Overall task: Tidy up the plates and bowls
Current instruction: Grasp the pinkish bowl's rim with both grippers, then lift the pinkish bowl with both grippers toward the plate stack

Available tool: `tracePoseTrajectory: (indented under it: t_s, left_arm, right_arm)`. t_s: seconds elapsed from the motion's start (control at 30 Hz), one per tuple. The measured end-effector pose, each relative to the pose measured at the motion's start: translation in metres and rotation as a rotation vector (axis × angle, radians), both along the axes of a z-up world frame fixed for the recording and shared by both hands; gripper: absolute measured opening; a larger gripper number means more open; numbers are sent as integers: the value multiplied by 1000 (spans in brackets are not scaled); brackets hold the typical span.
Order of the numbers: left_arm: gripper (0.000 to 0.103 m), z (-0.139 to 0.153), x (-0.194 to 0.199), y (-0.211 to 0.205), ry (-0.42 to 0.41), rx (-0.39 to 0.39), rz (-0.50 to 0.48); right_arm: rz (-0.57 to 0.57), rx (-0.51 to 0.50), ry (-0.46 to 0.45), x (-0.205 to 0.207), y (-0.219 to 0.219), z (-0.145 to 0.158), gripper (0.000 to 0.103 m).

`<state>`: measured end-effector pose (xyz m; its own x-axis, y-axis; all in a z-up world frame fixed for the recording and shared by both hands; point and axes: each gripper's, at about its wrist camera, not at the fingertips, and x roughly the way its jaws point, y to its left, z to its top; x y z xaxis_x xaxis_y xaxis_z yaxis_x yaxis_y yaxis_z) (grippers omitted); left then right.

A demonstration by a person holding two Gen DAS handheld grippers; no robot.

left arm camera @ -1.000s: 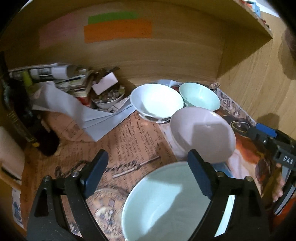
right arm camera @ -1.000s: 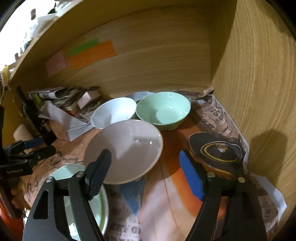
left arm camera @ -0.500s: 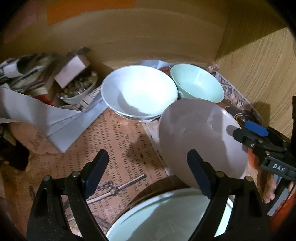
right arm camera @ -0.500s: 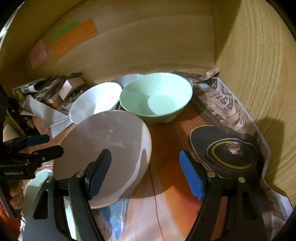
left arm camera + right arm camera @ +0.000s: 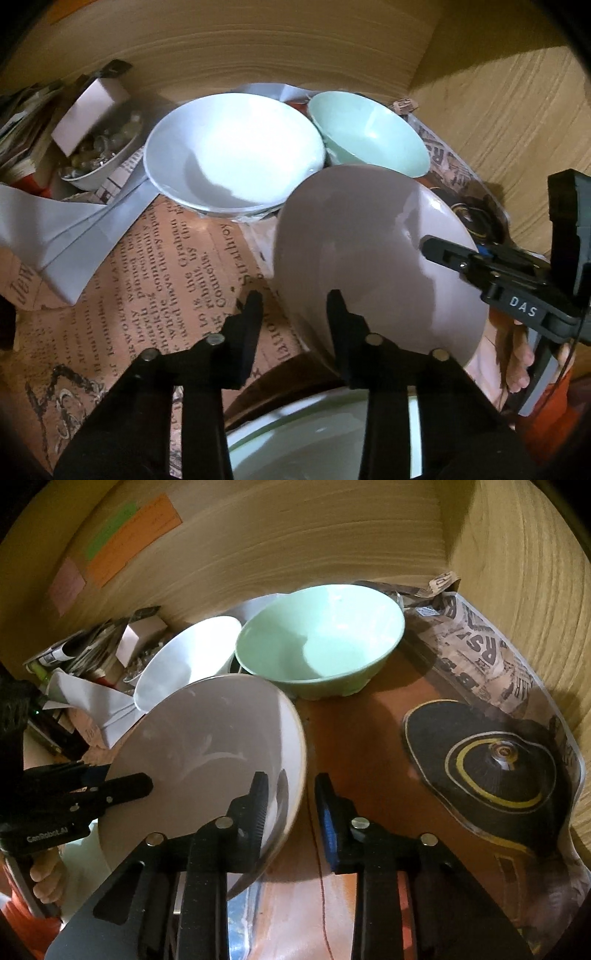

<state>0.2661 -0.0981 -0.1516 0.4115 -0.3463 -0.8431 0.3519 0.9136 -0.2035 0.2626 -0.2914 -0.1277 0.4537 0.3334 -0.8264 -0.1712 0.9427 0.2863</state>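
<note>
A grey bowl (image 5: 369, 240) (image 5: 207, 738) sits tilted on the newspaper, in front of a white bowl (image 5: 232, 155) (image 5: 184, 657) and a mint green bowl (image 5: 369, 133) (image 5: 317, 638). My left gripper (image 5: 295, 302) straddles the grey bowl's left rim, one finger inside and one outside, and its jaws are closing on it. My right gripper (image 5: 290, 790) is closing the same way on the opposite rim. Each gripper also shows in the other's view, clamped over the edge. A pale green plate (image 5: 325, 435) lies just below the left gripper.
This is a wooden shelf bay with a back wall (image 5: 295, 535) and a right side wall (image 5: 535, 590). A small bowl of odds and ends (image 5: 99, 155), folded grey paper (image 5: 66, 229) and stacked papers crowd the left. A hand (image 5: 517, 362) holds the right gripper.
Both grippers have come down and forward onto the grey bowl. Their jaws, wide apart half a second ago, have narrowed around its opposite rims.
</note>
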Motion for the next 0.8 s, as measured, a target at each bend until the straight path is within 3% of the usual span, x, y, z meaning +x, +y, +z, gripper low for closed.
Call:
tracePoseTrajectory:
  t_s: [0.03, 0.1, 0.53, 0.8]
  left_arm:
    - [28, 0, 1, -1, 2, -4, -7]
    - [22, 0, 1, -5, 5, -9, -18]
    - [19, 4, -4, -19, -13, 44, -10]
    - [19, 28, -19, -20, -94, 48, 23]
  right_arm:
    - [9, 10, 0, 0, 1, 0, 16]
    - [6, -4, -10, -1, 4, 1, 16]
    - [-38, 5, -52, -10, -3, 15, 15]
    - [-45, -3, -126, -22, -4, 40, 15]
